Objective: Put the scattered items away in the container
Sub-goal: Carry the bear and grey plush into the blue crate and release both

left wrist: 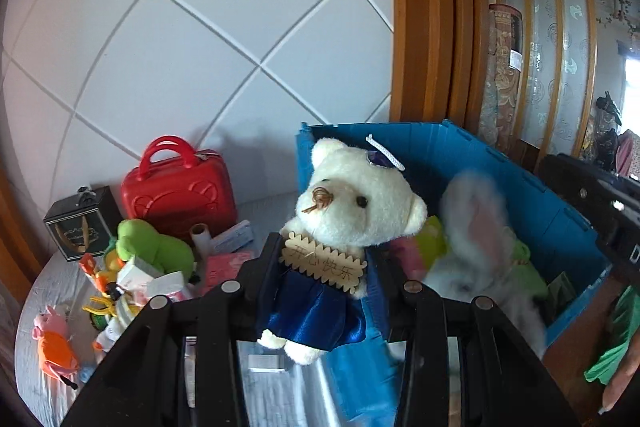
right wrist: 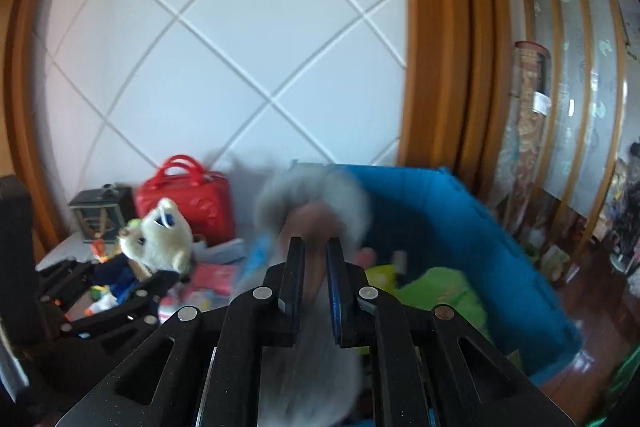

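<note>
Carrying a bear (left wrist: 352,211) pinched upright in the left claw (left wrist: 326,267), with the bin (left wrist: 532,195) just ahead-right; the right claw (right wrist: 314,259), clamped on a grey plush (right wrist: 316,203), is already over it.

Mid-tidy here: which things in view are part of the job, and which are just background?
Job: white teddy bear in left gripper; blurred grey plush in right gripper; blue bin; green plush; pink pig toy.

Background: rolled rug; wooden door frame; tiled wall.
</note>
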Tool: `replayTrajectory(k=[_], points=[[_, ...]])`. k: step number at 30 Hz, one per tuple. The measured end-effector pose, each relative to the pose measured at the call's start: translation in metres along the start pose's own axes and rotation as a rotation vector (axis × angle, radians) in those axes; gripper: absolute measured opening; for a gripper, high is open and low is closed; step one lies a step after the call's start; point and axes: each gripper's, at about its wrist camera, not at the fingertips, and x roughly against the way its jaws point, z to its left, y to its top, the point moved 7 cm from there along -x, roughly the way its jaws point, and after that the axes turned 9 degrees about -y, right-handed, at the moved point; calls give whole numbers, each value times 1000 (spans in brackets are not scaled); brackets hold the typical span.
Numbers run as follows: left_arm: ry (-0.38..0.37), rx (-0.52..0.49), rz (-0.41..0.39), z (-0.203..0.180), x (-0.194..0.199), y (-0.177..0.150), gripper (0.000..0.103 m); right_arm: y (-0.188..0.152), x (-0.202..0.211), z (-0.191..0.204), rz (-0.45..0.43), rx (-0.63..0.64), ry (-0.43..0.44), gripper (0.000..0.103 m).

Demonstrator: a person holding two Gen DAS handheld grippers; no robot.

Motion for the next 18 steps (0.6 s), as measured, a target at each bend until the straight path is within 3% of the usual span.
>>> replayTrajectory(k=[3,9,18], points=[[1,-7,26,-49,-26,12,39,-5,-21,-56,29,-20,0,11],[8,11,100,-113,-65,9,39,-27,-55,-130,92,-29,27,11],[1,-17,169,-177,-91,-16,43,-65,-79,-191,166,-70,44,12]])
